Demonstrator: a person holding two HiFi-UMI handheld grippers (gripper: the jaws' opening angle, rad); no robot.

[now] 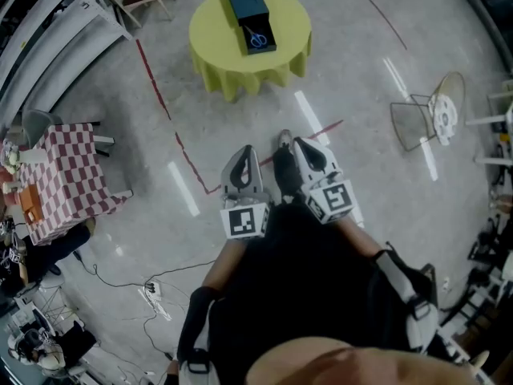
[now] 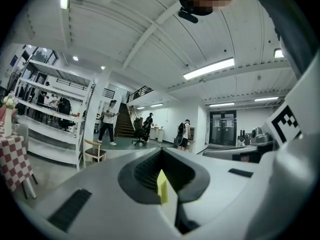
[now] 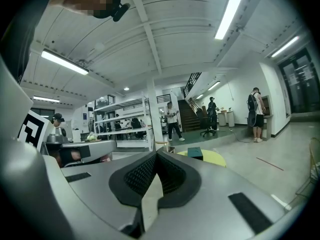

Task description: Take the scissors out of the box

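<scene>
The scissors (image 1: pixel 256 38), with blue handles, lie flat in the open half of the dark box (image 1: pixel 247 2). The box stands on the round yellow table (image 1: pixel 216 54), well apart from us across the floor. Both claws are held low before the body. The left gripper (image 1: pixel 244 152) has its jaws together with nothing between them, and the right gripper (image 1: pixel 297 144) is closed and empty too. We judge that the main danger is to arrive with the jaws shut and to push the scissors or the box instead of taking them. Because the scissors lie flat, a pinch can slip off the handles. The box sits on a cloth, so one claw pulling may drag it if the other does not steady it.
</scene>
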